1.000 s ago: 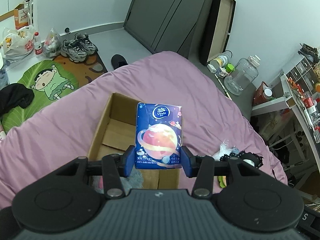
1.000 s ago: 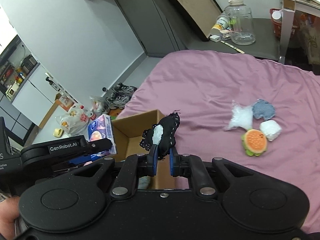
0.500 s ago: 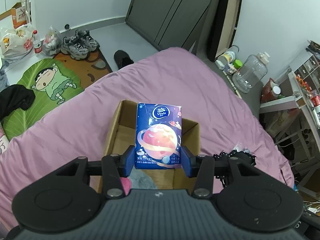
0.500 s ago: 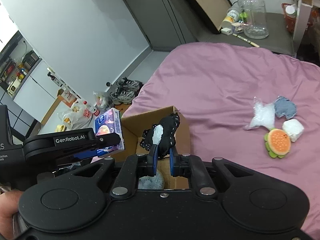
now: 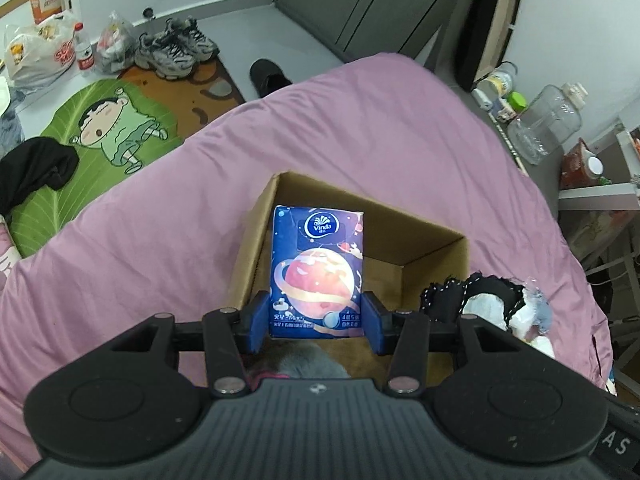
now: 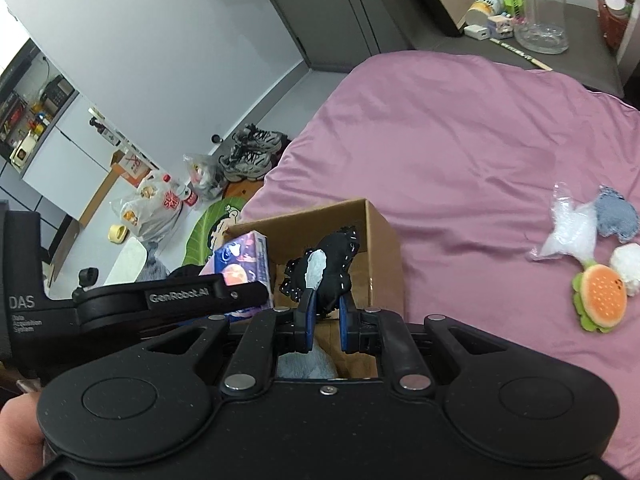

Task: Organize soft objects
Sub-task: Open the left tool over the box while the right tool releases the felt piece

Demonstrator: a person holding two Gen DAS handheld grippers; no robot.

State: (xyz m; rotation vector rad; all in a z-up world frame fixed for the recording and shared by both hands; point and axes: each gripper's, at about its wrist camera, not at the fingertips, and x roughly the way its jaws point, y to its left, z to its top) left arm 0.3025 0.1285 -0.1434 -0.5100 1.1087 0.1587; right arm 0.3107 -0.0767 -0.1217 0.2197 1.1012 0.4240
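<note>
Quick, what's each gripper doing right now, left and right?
Left gripper: closed on the blue tissue pack.
Right gripper: closed on the black and white plush toy.

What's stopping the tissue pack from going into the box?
Nothing visible. The left gripper holds the tissue pack right over the open cardboard box. A grey fluffy thing already lies inside at the near end, but bare floor shows beyond it.

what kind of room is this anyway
Most likely a lived-in bedroom. A bed with a pink-purple cover fills the middle, a pair of grey sneakers sits beside a green cartoon floor mat, and dark tall wardrobe doors stand along the wall.
</note>
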